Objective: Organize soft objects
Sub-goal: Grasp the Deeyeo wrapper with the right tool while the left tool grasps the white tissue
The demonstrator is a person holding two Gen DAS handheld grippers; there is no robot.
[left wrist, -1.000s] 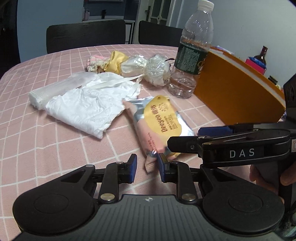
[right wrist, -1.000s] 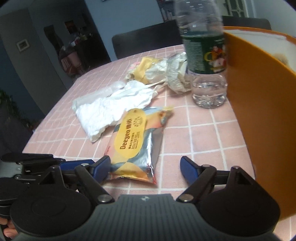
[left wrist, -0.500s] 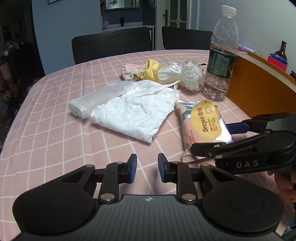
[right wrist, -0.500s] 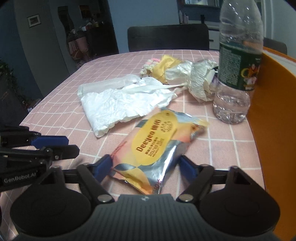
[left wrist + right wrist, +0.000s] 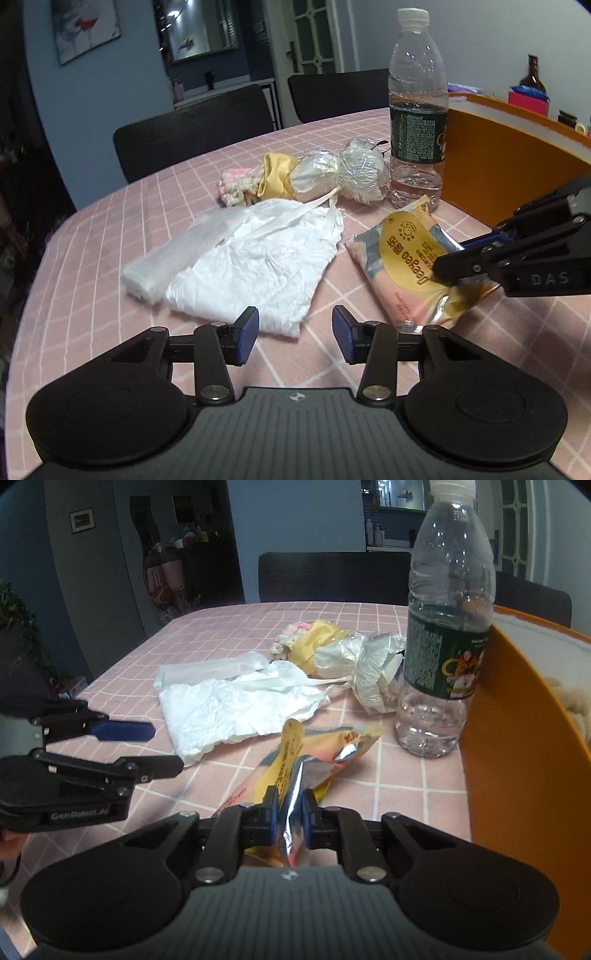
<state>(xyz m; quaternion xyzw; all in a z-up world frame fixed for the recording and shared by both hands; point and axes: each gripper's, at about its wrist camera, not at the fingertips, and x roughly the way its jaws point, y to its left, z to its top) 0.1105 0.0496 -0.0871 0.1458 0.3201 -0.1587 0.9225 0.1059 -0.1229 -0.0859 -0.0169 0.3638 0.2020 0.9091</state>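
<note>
The right gripper (image 5: pixel 290 808) has its fingers closing tight on the near end of the snack packet (image 5: pixel 314 760), pinching the foil so that the packet buckles up off the tabletop (image 5: pixel 388 786); in the left wrist view the same fingers (image 5: pixel 448 267) sit across the packet's (image 5: pixel 402 258) yellow label. The left gripper (image 5: pixel 295 334) has its fingers at a middling width and opening, with nothing between them, just short of the near edge of the white cloth (image 5: pixel 258 266). That cloth lies crumpled and flat mid-table, with a clear-wrapped white roll (image 5: pixel 173 260) along its far left side, touching it. Behind the cloth is a cluster: a pink knitted item (image 5: pixel 234 184), a yellow piece (image 5: pixel 275 173) and two plastic-wrapped white bundles (image 5: pixel 340 173), all touching. A water bottle (image 5: pixel 447 627) stands upright, capped, with a little water at the bottom, beside the bundles and against the orange bin (image 5: pixel 524 757). The bin's inside shows white, with something pale and fuzzy (image 5: pixel 576 709) partly in sight within; what it is cannot be told. The packet lies outside the bin, near its wall.
</note>
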